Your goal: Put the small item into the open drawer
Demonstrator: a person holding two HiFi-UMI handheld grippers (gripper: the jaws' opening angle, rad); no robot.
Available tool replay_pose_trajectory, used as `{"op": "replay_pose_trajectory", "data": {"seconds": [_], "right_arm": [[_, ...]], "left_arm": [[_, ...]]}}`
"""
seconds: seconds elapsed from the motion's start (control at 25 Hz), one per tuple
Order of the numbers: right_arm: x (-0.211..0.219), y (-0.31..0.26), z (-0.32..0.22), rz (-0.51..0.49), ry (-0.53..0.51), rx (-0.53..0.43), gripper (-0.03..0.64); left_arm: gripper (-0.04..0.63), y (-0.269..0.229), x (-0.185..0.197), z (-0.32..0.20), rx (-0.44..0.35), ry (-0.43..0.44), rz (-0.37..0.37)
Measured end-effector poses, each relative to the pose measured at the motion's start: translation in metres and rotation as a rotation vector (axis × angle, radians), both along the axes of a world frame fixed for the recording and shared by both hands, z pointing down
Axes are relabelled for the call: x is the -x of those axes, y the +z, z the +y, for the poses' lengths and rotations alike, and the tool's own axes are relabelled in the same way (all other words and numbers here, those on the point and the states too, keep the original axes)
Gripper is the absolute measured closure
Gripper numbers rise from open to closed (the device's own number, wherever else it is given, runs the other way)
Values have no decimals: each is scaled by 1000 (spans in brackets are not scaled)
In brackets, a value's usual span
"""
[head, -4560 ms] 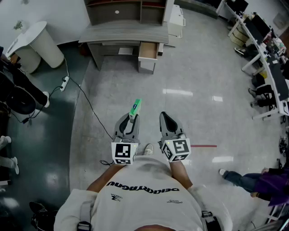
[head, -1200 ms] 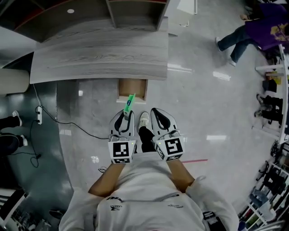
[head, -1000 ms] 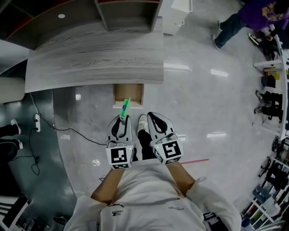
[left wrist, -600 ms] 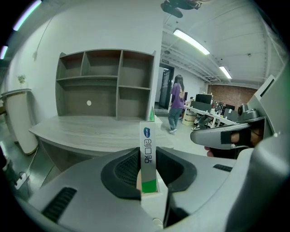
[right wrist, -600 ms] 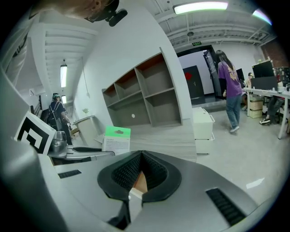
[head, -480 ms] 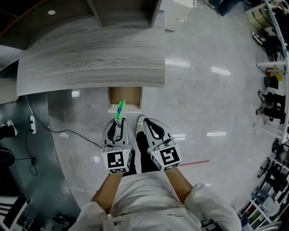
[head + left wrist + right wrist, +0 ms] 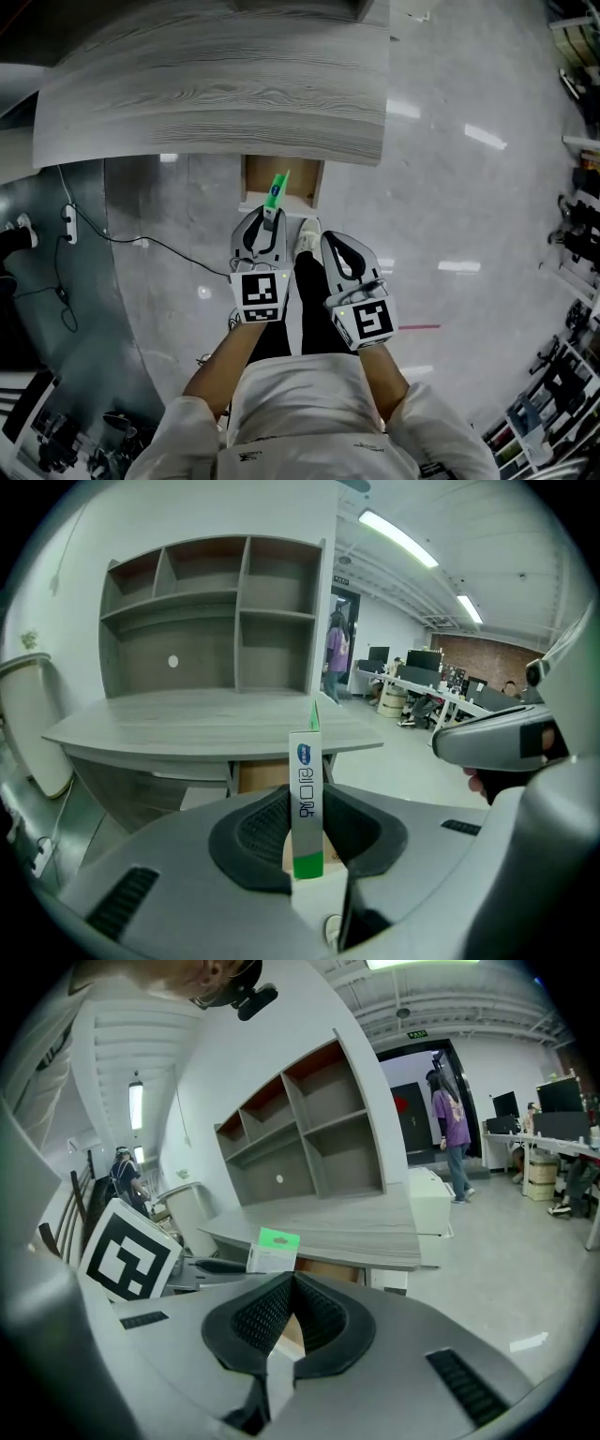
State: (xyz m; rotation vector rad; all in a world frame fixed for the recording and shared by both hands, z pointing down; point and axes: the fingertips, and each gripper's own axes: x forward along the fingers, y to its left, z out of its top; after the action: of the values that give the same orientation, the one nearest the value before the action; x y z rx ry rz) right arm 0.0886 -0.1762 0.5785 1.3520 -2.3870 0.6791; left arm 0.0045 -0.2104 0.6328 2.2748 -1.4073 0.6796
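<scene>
Box [image 7: 276,193] sits clamped upright in the left gripper [image 7: 265,223] (right gripper [image 7: 334,244] closed, empty). With the drawer [image 7: 302,180] just ahead, carry the box forward and lower it inside before releasing.

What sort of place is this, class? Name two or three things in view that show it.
Probably an open-plan office or lab: a grey desk with a shelf unit on it, rows of workstations with monitors behind, and strip lights on an exposed ceiling.
</scene>
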Motion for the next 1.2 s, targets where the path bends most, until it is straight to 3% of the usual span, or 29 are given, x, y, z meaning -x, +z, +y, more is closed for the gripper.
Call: {"op": "replay_pose_trajectory", "data": {"seconds": [0.32,0.72,1.2], "right_arm": [[0,23,-3,9,4,33,588],[9,38,-2,7,-4,61,588],[6,50,-2,7,6,85,588]], "left_arm": [[495,54,6,-21,72,-61,-15],[495,78,1,-23,80,-22,-50],[495,130,2,-13,191,-66,-60]]}}
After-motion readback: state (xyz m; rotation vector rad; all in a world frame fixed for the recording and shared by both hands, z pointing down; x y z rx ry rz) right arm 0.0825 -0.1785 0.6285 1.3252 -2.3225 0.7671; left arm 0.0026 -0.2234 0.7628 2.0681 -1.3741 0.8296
